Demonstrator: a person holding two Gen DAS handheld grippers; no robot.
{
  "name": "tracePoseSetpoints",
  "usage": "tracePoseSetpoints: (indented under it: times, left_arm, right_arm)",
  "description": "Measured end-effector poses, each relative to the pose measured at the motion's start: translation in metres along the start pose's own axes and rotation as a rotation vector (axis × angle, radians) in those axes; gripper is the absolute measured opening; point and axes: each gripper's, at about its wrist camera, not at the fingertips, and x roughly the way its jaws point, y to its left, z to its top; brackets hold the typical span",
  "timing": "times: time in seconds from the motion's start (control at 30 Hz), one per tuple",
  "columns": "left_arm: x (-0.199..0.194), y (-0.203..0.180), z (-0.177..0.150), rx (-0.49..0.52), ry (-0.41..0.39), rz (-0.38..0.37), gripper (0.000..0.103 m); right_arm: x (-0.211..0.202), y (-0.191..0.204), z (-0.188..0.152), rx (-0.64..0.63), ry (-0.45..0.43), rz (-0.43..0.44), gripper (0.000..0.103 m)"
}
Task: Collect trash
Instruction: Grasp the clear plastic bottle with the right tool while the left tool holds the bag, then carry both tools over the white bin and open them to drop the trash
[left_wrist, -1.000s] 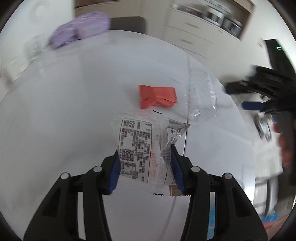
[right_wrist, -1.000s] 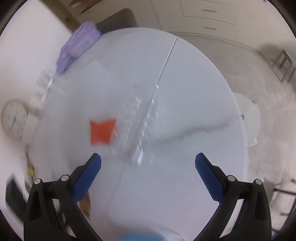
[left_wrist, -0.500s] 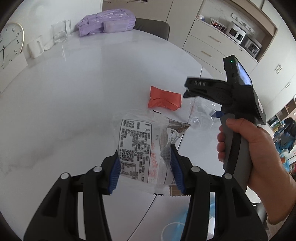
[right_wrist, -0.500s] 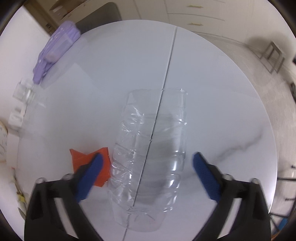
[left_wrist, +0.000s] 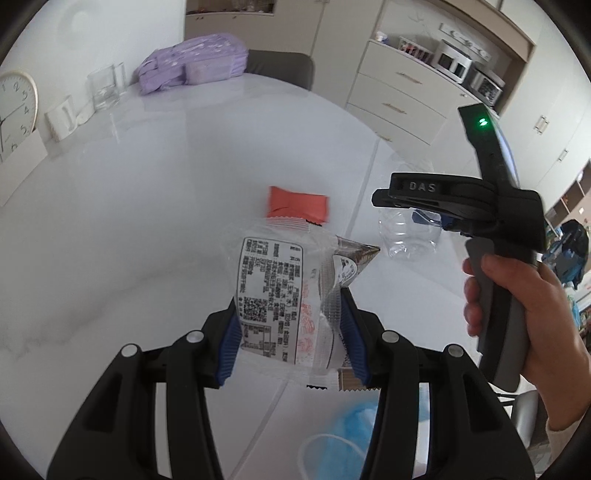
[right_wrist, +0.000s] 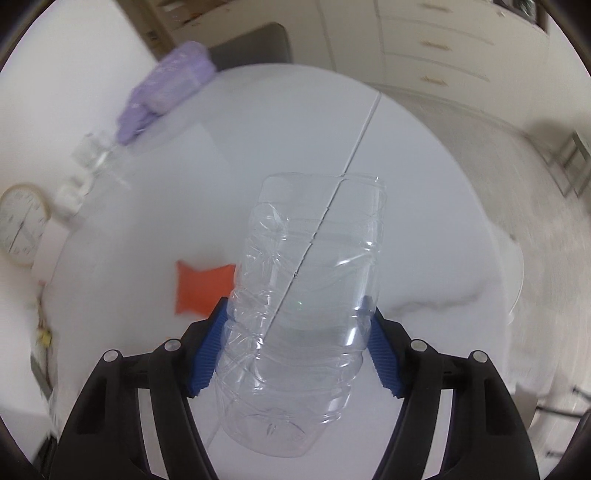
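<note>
My left gripper (left_wrist: 290, 332) is shut on a clear plastic wrapper (left_wrist: 280, 295) with a printed label, held above the white table (left_wrist: 147, 206). A red packet (left_wrist: 298, 204) lies on the table beyond it and also shows in the right wrist view (right_wrist: 201, 290). My right gripper (right_wrist: 297, 345) is closed on a crumpled clear plastic bottle (right_wrist: 306, 295), its blue pads (right_wrist: 208, 350) pressing both sides. In the left wrist view the right gripper (left_wrist: 428, 218) is at the right with the bottle (left_wrist: 410, 238) in it.
A purple bag (left_wrist: 192, 62), a glass container (left_wrist: 105, 86) and a clock (left_wrist: 14, 114) stand along the table's far left. A blue-lined bin (left_wrist: 351, 439) is below the table edge near my left gripper. Cabinets (left_wrist: 406, 99) stand behind.
My right gripper moved onto the bottle and closed on it; it was open before. My left gripper keeps hold of the wrapper and has lifted slightly.
</note>
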Motion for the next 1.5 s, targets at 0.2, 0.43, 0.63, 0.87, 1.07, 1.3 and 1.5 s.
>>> tracePoseSetpoints:
  times: [0.2,0.43,0.63,0.87,1.07,1.3,1.5]
  left_arm:
    - [-0.022,-0.06,-0.006,0.057,-0.013,-0.032,0.048]
    - [-0.046,-0.161,-0.032,0.107,-0.054,-0.058,0.048]
    - [-0.043,-0.26,-0.069,0.172,-0.014,-0.105,0.048]
    - [-0.036,-0.33,-0.103,0.215,0.036,-0.134,0.048]
    - [-0.033,-0.353,-0.113,0.245,0.047,-0.113,0.048]
    - [-0.021,-0.358,-0.119,0.229,0.089,-0.109,0.048]
    - [0.009,-0.352,-0.129,0.169,0.208,-0.103,0.076]
  right_arm:
    - [-0.084,-0.028,-0.028,-0.105,-0.069,0.043,0.07]
    - [-0.17,-0.108,-0.08,-0.167,-0.103,0.073,0.07]
    - [-0.219,-0.201,-0.139,-0.208,-0.099,0.007,0.07]
    - [-0.24,-0.274,-0.194,-0.145,-0.071,0.005,0.07]
    - [-0.252,-0.292,-0.207,-0.144,-0.094,0.049,0.07]
    - [-0.251,-0.301,-0.216,-0.143,-0.078,0.078,0.07]
    - [-0.243,-0.307,-0.216,-0.138,-0.046,0.082,0.07]
